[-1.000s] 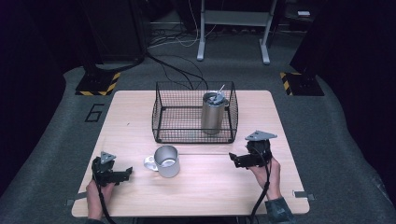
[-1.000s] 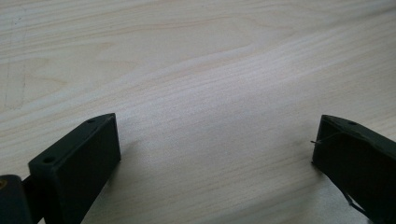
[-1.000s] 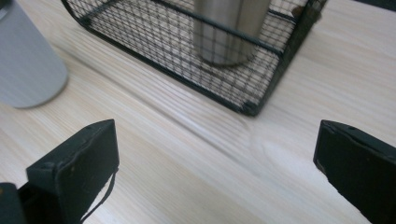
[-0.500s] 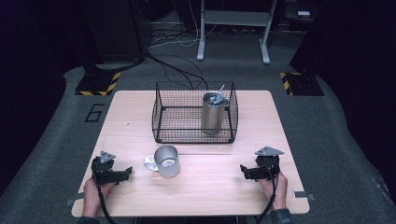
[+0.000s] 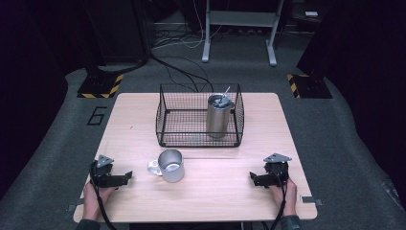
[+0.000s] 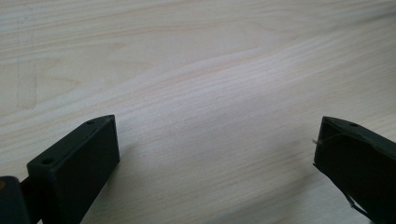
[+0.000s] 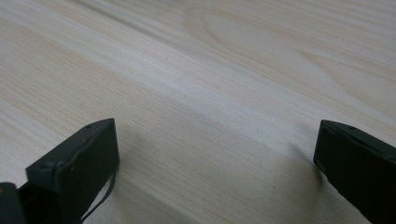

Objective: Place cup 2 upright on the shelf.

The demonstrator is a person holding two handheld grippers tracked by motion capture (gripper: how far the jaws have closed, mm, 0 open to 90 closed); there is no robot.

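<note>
Nearest the counter (image 5: 215, 201) front edge: left gripper (image 5: 125, 176) and right gripper (image 5: 253, 178) both resting, jaws wide, holding nothing. Steel mug (image 5: 168, 165) upright between them, nearer left. Behind: wire basket (image 5: 177, 122) containing steel tumbler (image 5: 218, 116).

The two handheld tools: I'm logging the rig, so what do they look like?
Both the left tool and the right tool are black, each with a grey three-cornered plate on top and a black cable trailing toward the person. The gripper views show two blocky black jaws with small holes. A dark cuff shows at the right wrist.
</note>
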